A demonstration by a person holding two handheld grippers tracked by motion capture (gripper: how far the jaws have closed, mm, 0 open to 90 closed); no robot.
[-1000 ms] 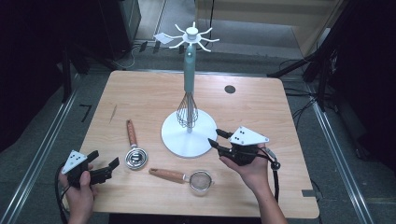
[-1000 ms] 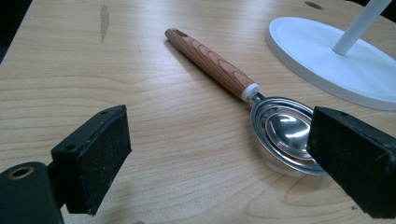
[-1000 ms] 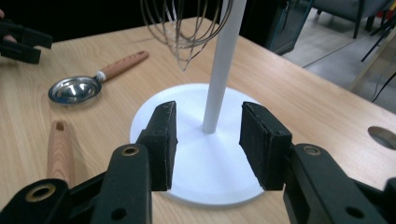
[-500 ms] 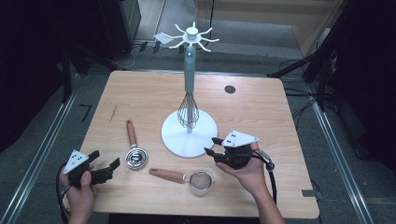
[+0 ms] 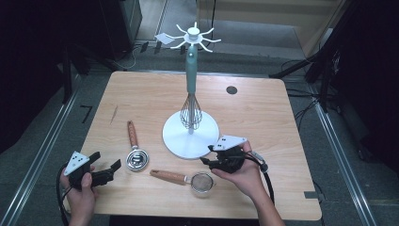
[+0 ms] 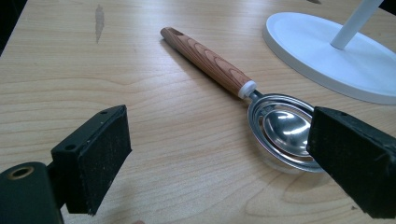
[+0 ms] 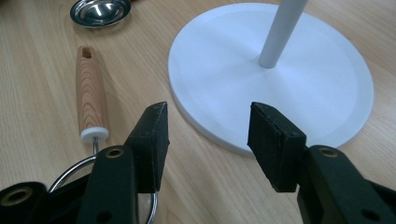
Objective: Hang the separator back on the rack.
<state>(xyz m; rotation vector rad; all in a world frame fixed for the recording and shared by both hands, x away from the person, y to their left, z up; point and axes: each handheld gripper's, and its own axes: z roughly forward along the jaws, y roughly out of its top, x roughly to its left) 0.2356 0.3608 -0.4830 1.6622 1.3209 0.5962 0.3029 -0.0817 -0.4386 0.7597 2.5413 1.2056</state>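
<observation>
Seen from above, the right tool [image 5: 210,159] sits in the lower middle of the frame, just above the strainer [image 5: 202,181], beside the white stand base [image 5: 179,141]. Its jaws have just been opening and stand partly apart with nothing between them. In the right gripper view the strainer's wooden handle [image 7: 91,98] lies at left and its wire rim curves under the left jaw; whether they touch is unclear. The left tool [image 5: 110,170] rests at lower left of the counter [image 5: 263,117], jaws wide apart and empty, pointing toward the scoop [image 5: 136,157]. A whisk [image 5: 190,112] hangs on the stand.
</observation>
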